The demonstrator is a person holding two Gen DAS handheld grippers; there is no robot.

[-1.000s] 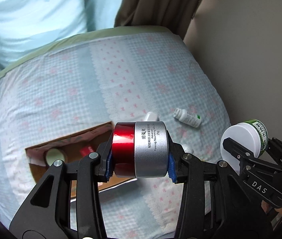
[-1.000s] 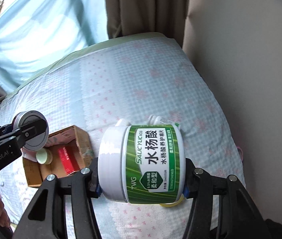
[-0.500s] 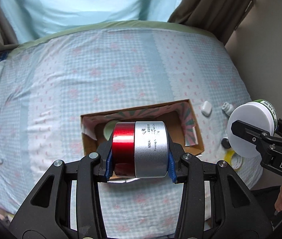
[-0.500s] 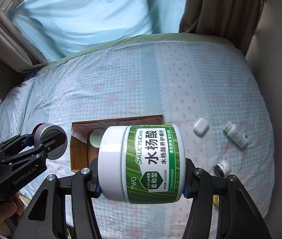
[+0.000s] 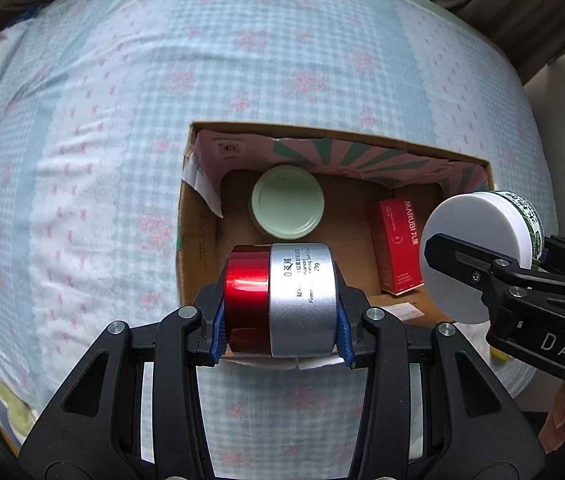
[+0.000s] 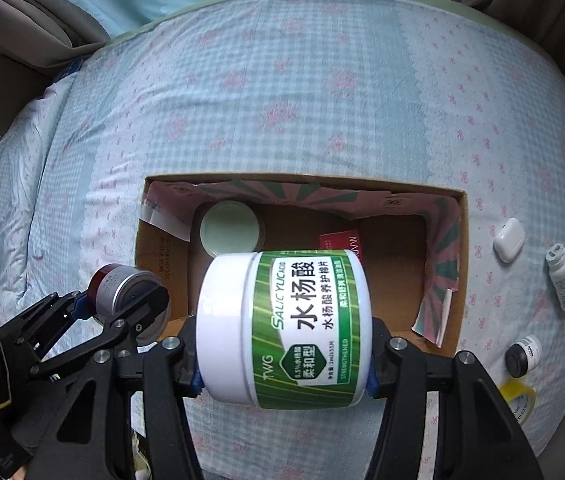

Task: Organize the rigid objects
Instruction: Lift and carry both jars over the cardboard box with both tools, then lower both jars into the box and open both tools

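Left tongs [image 5: 280,338] clenched on red-and-silver jar [image 5: 281,300], held sideways above cardboard box [image 5: 198,240] on bed [image 5: 82,160]. Green-lidded jar [image 5: 288,208] and red carton [image 5: 398,248] seen inside box. Right tongs [image 6: 284,364] clamped on green-labelled white jar [image 6: 282,326], held over box. Earbud case [image 6: 509,239] and two small bottles [image 6: 564,282] left on bed at right.

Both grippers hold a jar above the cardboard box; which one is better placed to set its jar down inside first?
Probably left. The left gripper holds the red-and-silver jar over bare box floor; the right gripper holds the green-label jar partly over the red carton.
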